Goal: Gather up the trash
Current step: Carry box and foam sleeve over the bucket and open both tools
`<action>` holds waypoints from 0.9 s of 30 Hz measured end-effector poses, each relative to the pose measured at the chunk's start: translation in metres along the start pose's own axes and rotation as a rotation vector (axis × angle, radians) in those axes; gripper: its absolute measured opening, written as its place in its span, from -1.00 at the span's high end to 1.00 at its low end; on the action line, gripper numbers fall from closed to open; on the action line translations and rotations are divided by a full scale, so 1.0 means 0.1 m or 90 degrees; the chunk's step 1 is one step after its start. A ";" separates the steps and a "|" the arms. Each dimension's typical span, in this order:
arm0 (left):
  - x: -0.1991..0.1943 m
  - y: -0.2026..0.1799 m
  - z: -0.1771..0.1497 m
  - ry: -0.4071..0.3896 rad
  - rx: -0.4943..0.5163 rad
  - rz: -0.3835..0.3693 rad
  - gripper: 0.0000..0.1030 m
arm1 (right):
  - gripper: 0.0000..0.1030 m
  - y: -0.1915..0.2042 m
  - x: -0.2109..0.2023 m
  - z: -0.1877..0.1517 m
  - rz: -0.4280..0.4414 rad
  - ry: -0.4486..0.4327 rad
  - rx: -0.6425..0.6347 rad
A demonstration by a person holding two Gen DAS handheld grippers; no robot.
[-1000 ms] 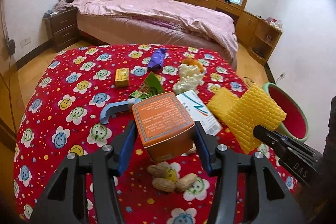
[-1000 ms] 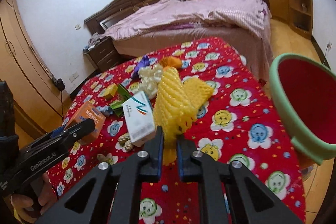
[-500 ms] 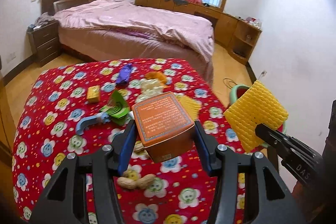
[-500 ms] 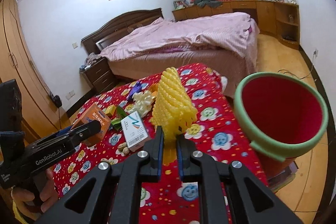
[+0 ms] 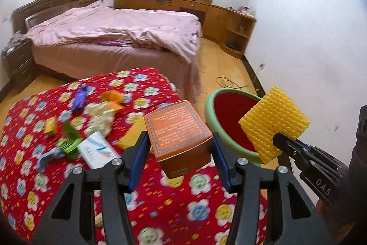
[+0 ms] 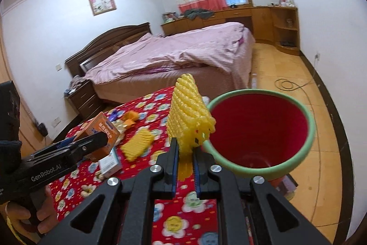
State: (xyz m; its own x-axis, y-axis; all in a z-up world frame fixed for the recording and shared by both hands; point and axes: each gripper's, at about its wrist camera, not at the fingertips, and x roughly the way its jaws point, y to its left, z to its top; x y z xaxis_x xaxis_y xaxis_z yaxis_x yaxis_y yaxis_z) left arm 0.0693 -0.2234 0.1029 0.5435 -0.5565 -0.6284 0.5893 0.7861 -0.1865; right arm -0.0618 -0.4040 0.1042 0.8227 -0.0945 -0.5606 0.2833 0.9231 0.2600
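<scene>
Two pieces of trash are in my grippers at once. My left gripper (image 5: 179, 149) is clamped on an orange cardboard box with printed text on its top (image 5: 177, 130), the blue pads pressing its two sides, and the box is held clear above the table with the red cloth printed with smiling flowers (image 5: 160, 210). My right gripper (image 6: 185, 153) is nearly closed, pinching the lower edge of a yellow foam mesh fruit sleeve (image 6: 189, 114), which stands up from the fingers, its top leaning toward the red bucket with a pale green rim (image 6: 307, 146). That bucket stands just off the table's edge, on the wooden floor, and the sleeve sits in front of its near rim in the right wrist view; from the left wrist view the sleeve overlaps the bucket's right side. Whether it is truly over the opening I cannot tell. On the cloth lie a second yellow foam sleeve (image 6: 137, 144), a white carton with a teal and orange stripe (image 5: 97, 150), a green folded paper piece (image 5: 70, 144), a light blue plastic hook shape (image 5: 47, 159), a small yellow box (image 5: 51, 126), a clump of white foam netting (image 5: 101, 116), an orange wrapper (image 5: 112, 97) and a purple wrapper (image 5: 80, 98). Several peanuts in shells (image 6: 89, 187) sit near the table's front. Behind it stands a bed with a pink cover (image 5: 119, 33).
</scene>
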 end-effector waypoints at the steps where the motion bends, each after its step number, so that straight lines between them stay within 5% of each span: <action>1: 0.05 -0.06 0.02 0.001 0.006 -0.005 -0.05 | 0.75 -0.06 0.00 0.01 -0.006 -0.001 0.005; 23: 1.19 -1.00 0.13 0.073 0.101 -0.066 -0.06 | 0.68 -1.26 0.42 0.00 -0.090 0.030 0.108; 27: 1.25 -1.04 0.13 0.078 0.104 -0.070 -0.07 | 0.50 -1.31 0.48 0.02 -0.097 0.037 0.115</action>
State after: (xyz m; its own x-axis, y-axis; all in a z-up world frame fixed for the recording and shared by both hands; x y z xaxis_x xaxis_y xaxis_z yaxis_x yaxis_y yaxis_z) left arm 0.0836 -0.3776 0.0538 0.4001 -0.5914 -0.7001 0.7354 0.6630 -0.1398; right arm -0.0587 -0.5302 0.0450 0.7348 -0.2016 -0.6477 0.4905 0.8174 0.3022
